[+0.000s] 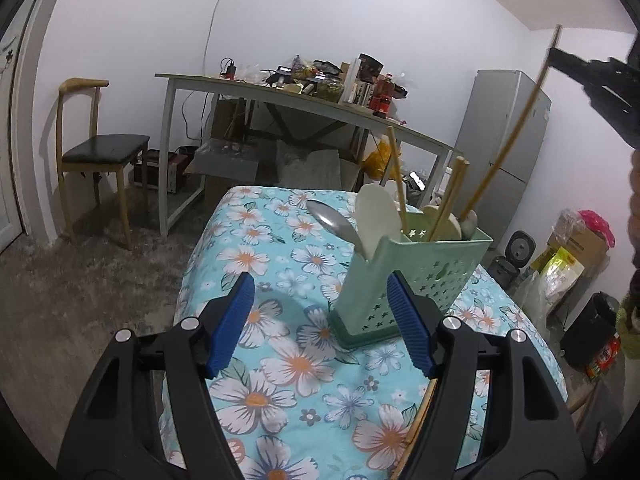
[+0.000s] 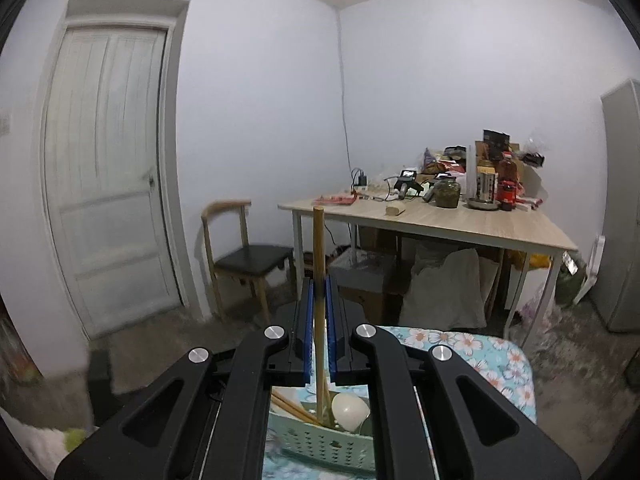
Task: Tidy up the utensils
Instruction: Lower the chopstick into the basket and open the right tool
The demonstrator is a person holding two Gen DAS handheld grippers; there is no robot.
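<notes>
You are pinching a single chopstick [image 2: 319,264] between the blue pads of your right gripper [image 2: 319,292]; its jaws are closed down to the width of the stick, which is standing nearly upright through the centre of the right wrist frame. Its lower end is dipping into the green holder [image 2: 320,442] at the bottom centre, beside a white spoon [image 2: 350,406] and other chopsticks. You are probably gripping it high so the tip can drop straight into the compartment.

In the left wrist frame, the same chopstick [image 1: 516,120] is running from the upper right down into the holder [image 1: 416,280], which is sitting right of centre on the floral tablecloth [image 1: 280,360]. Your left gripper [image 1: 322,320] is spread wide and carrying nothing. The holder's lower corner is lying just behind its right pad, not touching as far as you can tell, likely so you can steady it. Another chopstick [image 1: 416,424] is lying on the cloth at lower right, partly hidden under that finger.
</notes>
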